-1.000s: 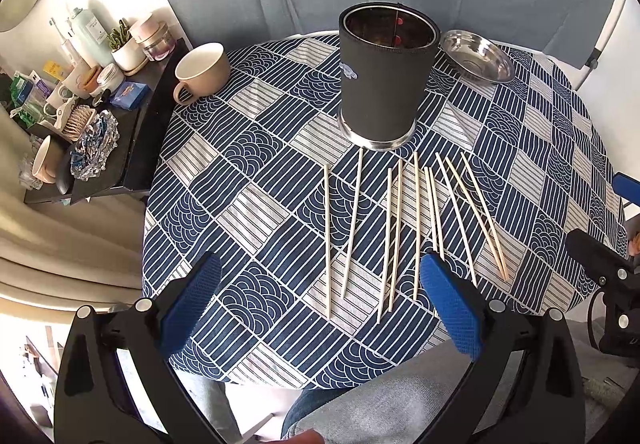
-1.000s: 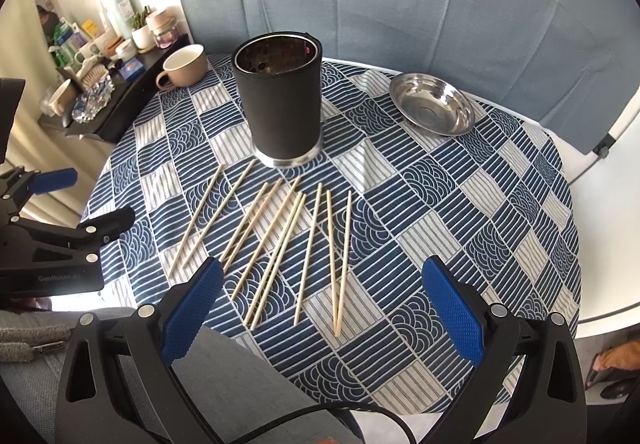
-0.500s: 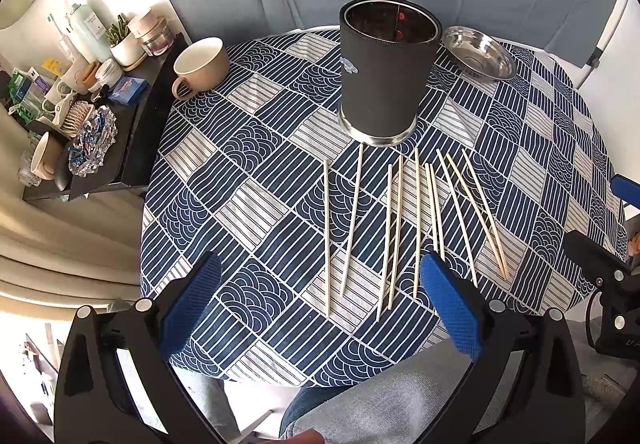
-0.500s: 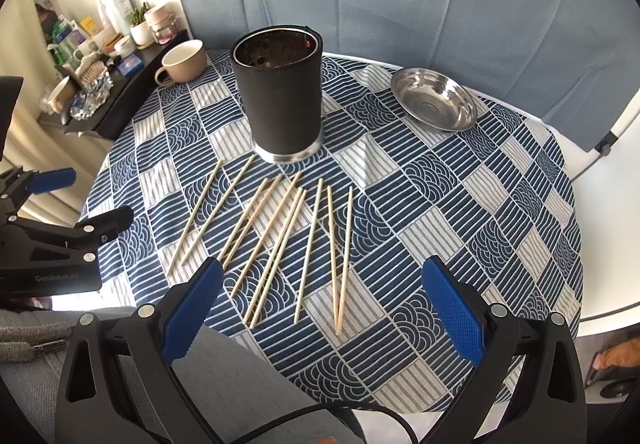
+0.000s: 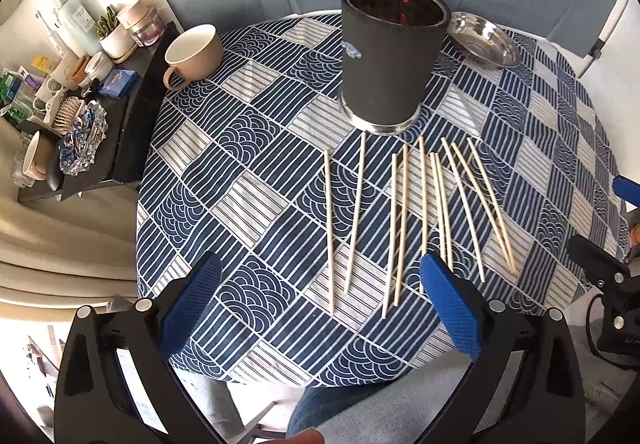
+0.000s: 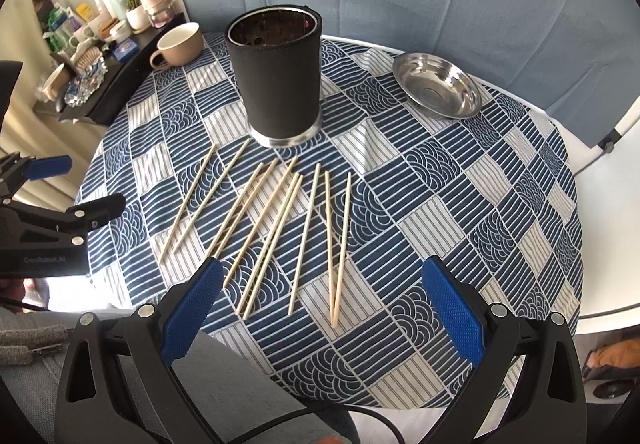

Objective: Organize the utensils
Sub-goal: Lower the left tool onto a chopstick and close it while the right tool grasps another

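Observation:
Several pale wooden chopsticks point(image 5: 404, 219) point(image 6: 276, 228) lie side by side on the round table with its blue patterned cloth point(image 5: 248, 203) point(image 6: 460, 203). Behind them stands a tall black utensil holder point(image 5: 390, 55) point(image 6: 278, 73) with a steel rim, upright. My left gripper point(image 5: 320, 280) hangs open over the near edge, nothing between its blue pads. My right gripper point(image 6: 320, 284) is open too, above the near ends of the chopsticks and holding nothing. Each gripper shows at the side of the other's view.
A beige mug point(image 5: 194, 53) point(image 6: 178, 47) stands at the table's far left, a steel dish point(image 5: 484, 39) point(image 6: 438, 83) at the far right. A dark side shelf point(image 5: 120, 115) with bottles, jars and clutter is left of the table. A person's lap lies below the near edge.
Both grippers have drifted slightly forward toward the table; the holder and chopsticks look a little nearer. Nothing on the table has moved and both jaws stay open.

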Demonstrator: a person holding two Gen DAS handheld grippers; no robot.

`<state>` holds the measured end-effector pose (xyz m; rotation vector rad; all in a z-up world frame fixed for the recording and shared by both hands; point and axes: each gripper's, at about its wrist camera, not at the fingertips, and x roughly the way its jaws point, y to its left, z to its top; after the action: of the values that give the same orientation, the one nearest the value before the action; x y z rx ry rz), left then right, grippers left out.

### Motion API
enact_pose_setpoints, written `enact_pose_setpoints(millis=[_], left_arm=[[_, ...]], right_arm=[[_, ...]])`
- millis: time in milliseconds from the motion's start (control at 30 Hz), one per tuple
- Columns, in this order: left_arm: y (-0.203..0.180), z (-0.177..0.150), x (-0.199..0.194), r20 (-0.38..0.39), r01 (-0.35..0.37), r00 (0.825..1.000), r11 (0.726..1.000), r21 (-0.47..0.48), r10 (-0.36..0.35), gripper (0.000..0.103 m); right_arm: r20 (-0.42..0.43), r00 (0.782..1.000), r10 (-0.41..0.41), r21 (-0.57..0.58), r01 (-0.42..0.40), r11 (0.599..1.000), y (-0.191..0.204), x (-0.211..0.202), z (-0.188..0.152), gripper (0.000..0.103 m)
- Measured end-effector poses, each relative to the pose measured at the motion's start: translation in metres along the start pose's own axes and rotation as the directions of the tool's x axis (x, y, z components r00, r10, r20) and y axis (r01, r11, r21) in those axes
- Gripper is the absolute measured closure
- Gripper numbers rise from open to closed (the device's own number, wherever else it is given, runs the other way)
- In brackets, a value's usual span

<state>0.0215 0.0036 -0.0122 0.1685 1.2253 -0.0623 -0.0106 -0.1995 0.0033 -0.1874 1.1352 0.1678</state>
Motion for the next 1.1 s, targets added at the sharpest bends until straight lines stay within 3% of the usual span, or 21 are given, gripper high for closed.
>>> enact_pose_setpoints(millis=[300, 700, 767, 833, 1100], left_arm=[[0.011, 0.012, 0.053, -0.120, -0.021, 0.993, 1.000, -0.007, 0.020, 0.006], [0.019, 0.031, 0.103, -0.172, -0.051, 0.984, 0.999, -0.018, 0.047, 0.006], [0.022, 0.033, 0.113, -0.182, -0.052, 0.982, 0.998, -0.026, 0.046, 0.006], [0.026, 0.034, 0.125, -0.197, -0.060, 0.979, 0.998, -0.037, 0.052, 0.006], [0.024, 0.038, 0.148, -0.207, -0.048, 0.978, 0.998, -0.044, 0.038, 0.006]], right_arm=[[-0.093, 0.996, 0.000, 0.026, 0.003, 1.000, -0.013, 0.041, 0.006, 0.008], [-0.145, 0.989, -0.004, 0.032, 0.009, 0.999, -0.027, 0.097, 0.018, 0.009], [-0.131, 0.991, -0.011, 0.001, 0.012, 1.000, -0.024, 0.106, 0.021, 0.014], [-0.140, 0.990, -0.013, -0.024, 0.009, 1.000, -0.023, 0.117, 0.024, 0.035], [-0.186, 0.982, 0.009, -0.009, -0.011, 1.000, -0.032, 0.155, 0.027, 0.051]])
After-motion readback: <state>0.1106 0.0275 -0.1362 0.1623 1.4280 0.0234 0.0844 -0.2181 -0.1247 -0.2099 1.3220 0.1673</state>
